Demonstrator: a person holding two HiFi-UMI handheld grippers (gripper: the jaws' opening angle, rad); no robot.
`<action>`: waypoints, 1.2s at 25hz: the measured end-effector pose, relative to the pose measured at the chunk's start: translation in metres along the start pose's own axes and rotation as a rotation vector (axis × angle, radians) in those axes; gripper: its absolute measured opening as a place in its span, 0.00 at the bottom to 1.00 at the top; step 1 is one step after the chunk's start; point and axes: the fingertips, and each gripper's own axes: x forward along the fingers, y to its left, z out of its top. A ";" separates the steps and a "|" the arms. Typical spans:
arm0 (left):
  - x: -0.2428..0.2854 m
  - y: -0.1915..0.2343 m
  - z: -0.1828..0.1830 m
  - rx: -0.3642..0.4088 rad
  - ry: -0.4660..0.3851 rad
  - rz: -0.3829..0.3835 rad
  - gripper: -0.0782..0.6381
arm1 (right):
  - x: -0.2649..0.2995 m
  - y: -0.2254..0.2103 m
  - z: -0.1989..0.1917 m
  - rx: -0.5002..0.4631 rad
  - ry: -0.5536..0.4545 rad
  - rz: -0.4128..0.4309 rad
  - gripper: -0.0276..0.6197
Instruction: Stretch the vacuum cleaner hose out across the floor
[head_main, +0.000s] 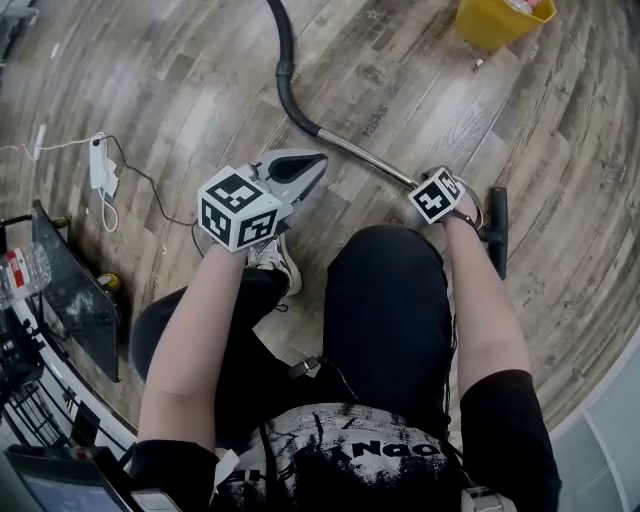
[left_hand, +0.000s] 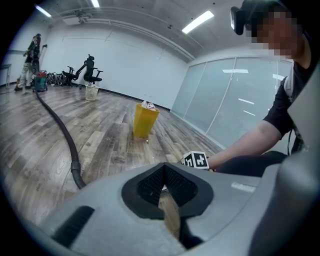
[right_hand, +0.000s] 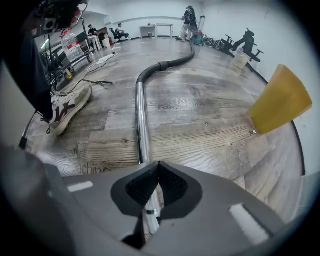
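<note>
Vacuum cleaner hose (head_main: 284, 70) curves down the wood floor (head_main: 150, 90) and joins a chrome tube (head_main: 365, 155). The left gripper (head_main: 315, 163) hangs just left of that tube, clear of it, with its jaws closed and empty. The right gripper (right_hand: 158, 165) points steeply down over the tube's near end. Its jaw tips meet and the tube shows right behind them, so I cannot tell whether it has a hold. Only the left gripper view shows the hose running to a far canister (left_hand: 40, 80). The yellow bin (head_main: 495, 22) holds pale crumpled stuff (left_hand: 146, 105).
</note>
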 end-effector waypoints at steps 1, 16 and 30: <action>-0.001 0.004 -0.002 0.011 0.010 0.002 0.11 | 0.001 0.001 0.003 -0.002 -0.001 0.005 0.05; -0.074 0.053 0.070 0.052 0.024 -0.153 0.11 | -0.092 0.048 0.184 -0.030 -0.239 0.101 0.05; -0.276 0.011 0.252 -0.130 -0.220 0.006 0.11 | -0.431 0.100 0.400 0.044 -0.540 0.319 0.05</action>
